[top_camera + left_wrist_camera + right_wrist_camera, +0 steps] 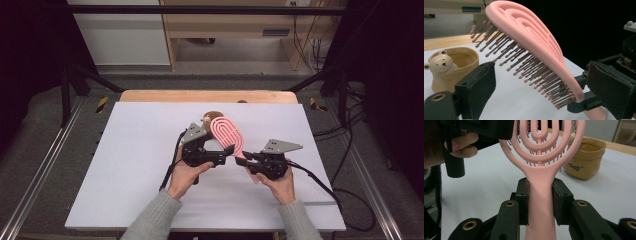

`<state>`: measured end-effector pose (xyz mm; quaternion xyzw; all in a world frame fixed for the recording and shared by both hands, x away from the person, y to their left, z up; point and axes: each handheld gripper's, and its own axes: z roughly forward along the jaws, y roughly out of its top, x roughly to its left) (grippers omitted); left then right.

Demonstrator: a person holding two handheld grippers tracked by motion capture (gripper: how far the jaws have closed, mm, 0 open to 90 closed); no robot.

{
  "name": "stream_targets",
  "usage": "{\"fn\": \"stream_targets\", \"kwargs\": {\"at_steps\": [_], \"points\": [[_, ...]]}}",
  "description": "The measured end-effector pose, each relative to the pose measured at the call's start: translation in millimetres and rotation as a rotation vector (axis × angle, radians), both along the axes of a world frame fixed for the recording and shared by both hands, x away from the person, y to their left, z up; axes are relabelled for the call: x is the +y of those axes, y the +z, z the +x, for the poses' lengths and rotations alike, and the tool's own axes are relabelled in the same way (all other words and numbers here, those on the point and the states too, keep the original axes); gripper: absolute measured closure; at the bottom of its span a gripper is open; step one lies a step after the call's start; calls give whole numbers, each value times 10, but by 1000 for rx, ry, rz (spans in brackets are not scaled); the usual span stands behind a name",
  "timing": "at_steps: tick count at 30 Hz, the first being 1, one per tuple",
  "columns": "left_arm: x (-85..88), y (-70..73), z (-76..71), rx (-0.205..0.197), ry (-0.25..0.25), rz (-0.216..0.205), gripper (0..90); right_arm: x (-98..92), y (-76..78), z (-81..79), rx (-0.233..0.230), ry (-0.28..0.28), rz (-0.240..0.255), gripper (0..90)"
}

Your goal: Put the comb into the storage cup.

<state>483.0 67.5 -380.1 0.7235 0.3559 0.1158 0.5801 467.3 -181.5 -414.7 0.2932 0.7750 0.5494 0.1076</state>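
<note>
A pink hairbrush [227,132] with an openwork head and brown-tipped bristles is held up over the white table [125,165], head tilted away and bristles facing left. My right gripper [247,159] is shut on its handle [541,202], with both pads pressed against the sides. My left gripper [227,155] stands open around the lower part of the brush head [531,37]. In the left gripper view its left pad [477,87] is apart from the bristles and its right pad [611,90] stands behind the brush's back.
A tan cup with a bear's head [451,67] stands on the table beyond the brush, toward the far edge [210,117]. The wooden table edge [200,96] runs along the back. Cables trail from both grippers toward the front.
</note>
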Motion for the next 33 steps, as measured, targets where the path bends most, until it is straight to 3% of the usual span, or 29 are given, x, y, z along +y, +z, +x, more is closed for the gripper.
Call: {"fn": "stream_targets", "kwargs": {"at_steps": [20, 33], "points": [[-15, 12, -5, 17, 23, -41, 376, 31, -1, -14, -18, 18, 0, 700], [-21, 23, -14, 48, 35, -56, 431, 37, -8, -15, -41, 20, -5, 699]]}}
